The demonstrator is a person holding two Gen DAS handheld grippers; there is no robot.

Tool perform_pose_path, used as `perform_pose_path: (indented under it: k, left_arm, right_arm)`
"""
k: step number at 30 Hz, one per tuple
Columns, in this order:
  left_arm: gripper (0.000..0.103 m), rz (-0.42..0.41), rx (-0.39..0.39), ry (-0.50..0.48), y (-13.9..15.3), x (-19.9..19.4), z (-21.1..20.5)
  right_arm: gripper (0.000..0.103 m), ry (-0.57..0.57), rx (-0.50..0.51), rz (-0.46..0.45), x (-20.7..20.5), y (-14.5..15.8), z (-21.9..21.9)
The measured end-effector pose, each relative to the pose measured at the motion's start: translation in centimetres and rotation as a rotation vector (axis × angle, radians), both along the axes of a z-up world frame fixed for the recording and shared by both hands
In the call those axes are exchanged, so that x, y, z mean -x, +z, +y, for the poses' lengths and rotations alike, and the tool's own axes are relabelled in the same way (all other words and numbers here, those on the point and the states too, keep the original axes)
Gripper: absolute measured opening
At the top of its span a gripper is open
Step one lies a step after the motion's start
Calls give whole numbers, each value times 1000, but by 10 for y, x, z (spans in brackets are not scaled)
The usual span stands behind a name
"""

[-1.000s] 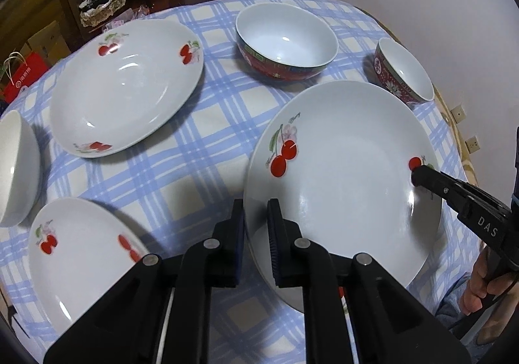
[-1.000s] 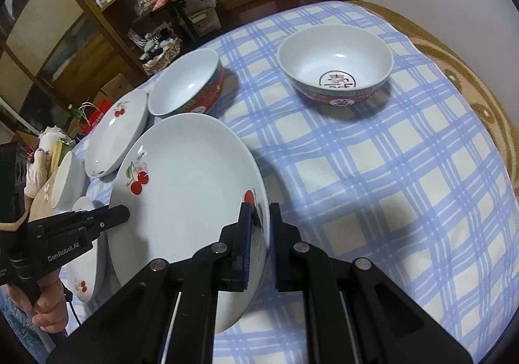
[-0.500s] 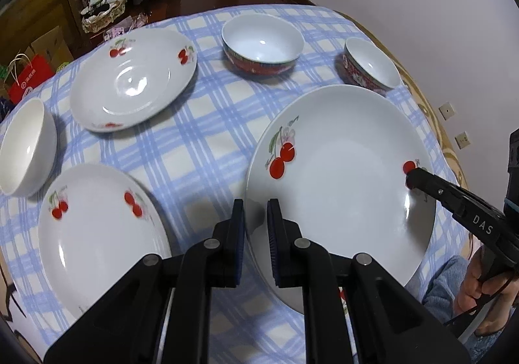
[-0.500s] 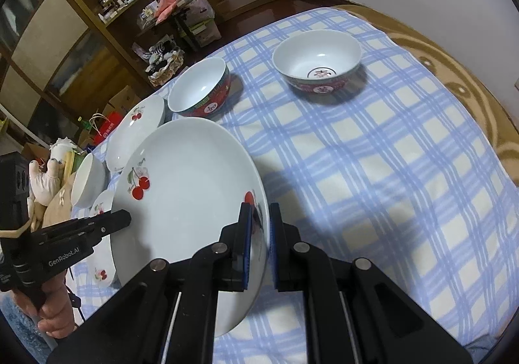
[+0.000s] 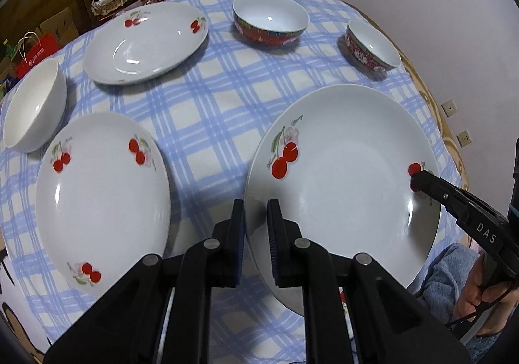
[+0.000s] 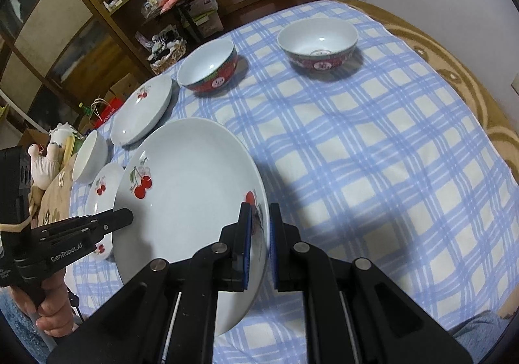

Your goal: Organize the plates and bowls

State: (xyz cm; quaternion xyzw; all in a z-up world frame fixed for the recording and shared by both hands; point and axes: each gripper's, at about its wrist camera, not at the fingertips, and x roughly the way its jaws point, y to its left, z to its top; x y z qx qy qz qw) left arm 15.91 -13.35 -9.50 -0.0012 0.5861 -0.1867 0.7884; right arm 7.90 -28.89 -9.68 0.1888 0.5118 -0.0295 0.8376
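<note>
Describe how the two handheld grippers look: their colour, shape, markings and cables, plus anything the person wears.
Both grippers are matte black, with angular linkage arms, round silver pivot pins and blue pads lining the jaws. The left gripper reads "GenRobot.AI" in white on its side, with a tan band around its body. The right gripper shows white "DAS" lettering. A thin black cable hangs below each handle. Light blue sleeve fabric shows near the right hand.

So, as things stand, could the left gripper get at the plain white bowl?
Probably not yet: the left gripper is shut on the large cherry plate, shared with the right gripper. The white bowl itself sits uncovered beside it.
</note>
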Motion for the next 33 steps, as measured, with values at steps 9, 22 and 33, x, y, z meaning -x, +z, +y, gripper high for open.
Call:
perform_pose_path:
  k: [9,22,33]
  left_arm:
    - [13,37,-14,3,-21,6,-5]
    - [13,117,-35,-7,-56,7,-8]
    - [13,129,-21,-21,-60,5,-8]
  right_arm:
    - [11,-11,35,49,3,-13,1]
    - [12,9,90,164,-3,-42,8]
    - [15,9,100,213,-9,-53,9]
